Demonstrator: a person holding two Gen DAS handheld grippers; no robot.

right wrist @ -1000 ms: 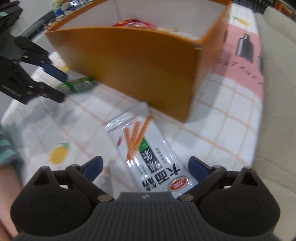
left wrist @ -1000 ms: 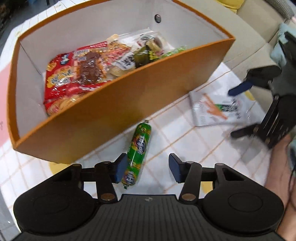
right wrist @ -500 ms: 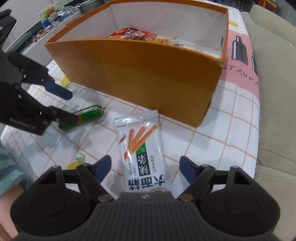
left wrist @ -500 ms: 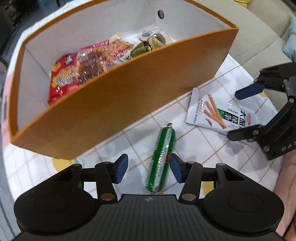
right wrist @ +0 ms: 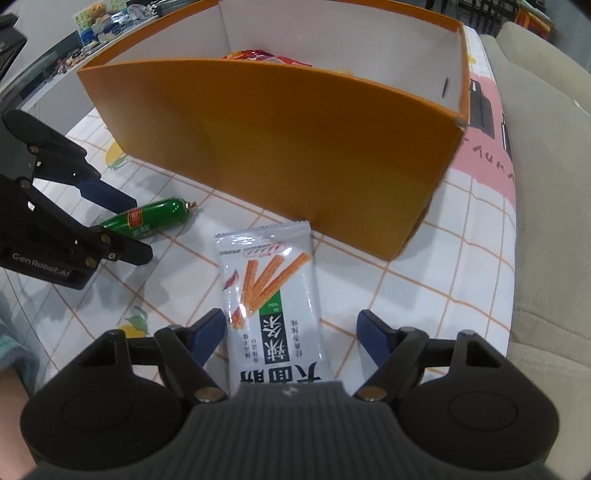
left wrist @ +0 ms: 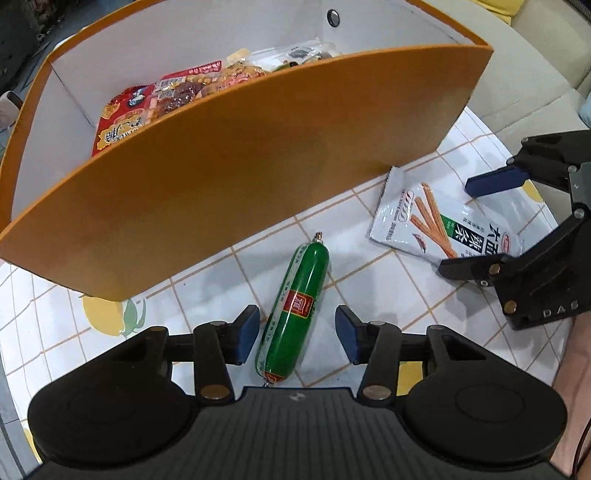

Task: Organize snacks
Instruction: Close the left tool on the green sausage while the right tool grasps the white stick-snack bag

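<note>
An orange box [left wrist: 258,177] with white inner walls holds several snack packs [left wrist: 147,110]; it also shows in the right wrist view [right wrist: 295,147]. A green sausage [left wrist: 295,306] lies on the tablecloth in front of it, between the open fingers of my left gripper [left wrist: 297,338], not gripped. A white snack pouch with orange sticks [right wrist: 273,306] lies flat between the open fingers of my right gripper [right wrist: 291,338]. The pouch [left wrist: 439,225] and right gripper [left wrist: 476,225] show at the right of the left wrist view. The sausage [right wrist: 147,219] and left gripper [right wrist: 118,229] show at the left of the right wrist view.
The table has a white checked cloth with lemon prints [left wrist: 110,314] and a pink patch [right wrist: 484,147]. A beige sofa [right wrist: 546,184] runs along the table's right edge. Shelves with clutter [right wrist: 96,26] stand far behind the box.
Both grippers have lowered and closed in on their items: the sausage now lies centred between the left fingers, the pouch between the right fingers. Both stay open.
</note>
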